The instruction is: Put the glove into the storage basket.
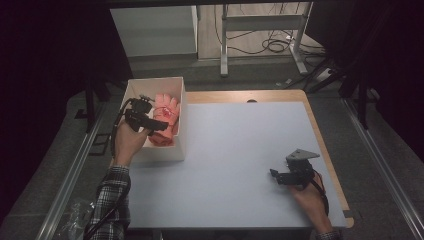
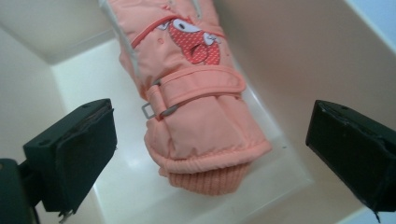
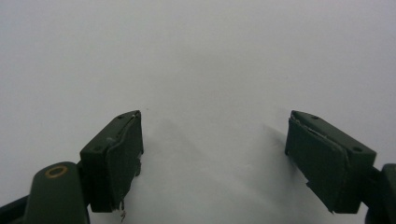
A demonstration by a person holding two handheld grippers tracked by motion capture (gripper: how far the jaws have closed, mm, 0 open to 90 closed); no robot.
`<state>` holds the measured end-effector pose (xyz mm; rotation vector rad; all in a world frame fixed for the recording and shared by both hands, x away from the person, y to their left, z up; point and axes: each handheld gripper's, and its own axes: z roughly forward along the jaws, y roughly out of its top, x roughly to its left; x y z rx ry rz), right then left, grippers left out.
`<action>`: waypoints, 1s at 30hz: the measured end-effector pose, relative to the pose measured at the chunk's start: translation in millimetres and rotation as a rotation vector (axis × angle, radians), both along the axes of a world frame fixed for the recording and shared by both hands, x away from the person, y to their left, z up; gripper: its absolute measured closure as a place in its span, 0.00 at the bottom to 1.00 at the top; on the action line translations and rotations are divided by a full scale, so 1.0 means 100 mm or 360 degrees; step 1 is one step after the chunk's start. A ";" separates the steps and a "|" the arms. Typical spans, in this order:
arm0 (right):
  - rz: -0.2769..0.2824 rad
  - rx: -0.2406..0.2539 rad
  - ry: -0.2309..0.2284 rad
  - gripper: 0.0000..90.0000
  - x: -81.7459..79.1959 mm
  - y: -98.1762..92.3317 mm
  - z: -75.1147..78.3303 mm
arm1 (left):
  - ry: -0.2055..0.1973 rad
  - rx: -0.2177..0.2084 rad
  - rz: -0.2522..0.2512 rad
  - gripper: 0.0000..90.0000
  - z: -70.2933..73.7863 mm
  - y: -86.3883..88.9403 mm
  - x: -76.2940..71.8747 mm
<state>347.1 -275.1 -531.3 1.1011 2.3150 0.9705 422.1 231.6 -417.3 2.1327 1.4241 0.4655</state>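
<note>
Left tongs [image 2: 205, 154] spread wide above the peach ski glove [image 2: 196, 107], lying in the white box [image 1: 177, 90] at the desk's [image 1: 235, 150] left edge. Best lowered squarely over the knit cuff [image 2: 208, 179], closed below the strap. Right tongs [image 1: 276, 176] spread, resting empty on the desk.

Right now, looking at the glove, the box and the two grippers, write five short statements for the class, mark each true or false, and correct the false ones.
1. The pink glove lies inside the white box. True.
2. The left gripper is shut on the glove. False: its jaws stand open, apart from it.
3. The right gripper is open over the bare white table. True.
4. The glove's knitted cuff points away from the left gripper. False: it faces it.
5. The glove has a strap with a buckle. True.
</note>
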 end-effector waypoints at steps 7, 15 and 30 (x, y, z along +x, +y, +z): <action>-0.0002 0.0001 0.0000 0.21 0.00 0.00 0.00 | -0.0033 -0.0026 -0.0040 0.02 0.04 -0.03 -0.06; -0.0001 0.0001 0.0000 0.21 0.00 0.00 0.00 | -0.0087 -0.0051 -0.0091 0.01 0.09 -0.08 -0.16; -0.0001 0.0000 -0.0001 0.21 0.00 0.00 0.00 | -0.0186 -0.0091 -0.0205 0.01 0.12 -0.24 -0.38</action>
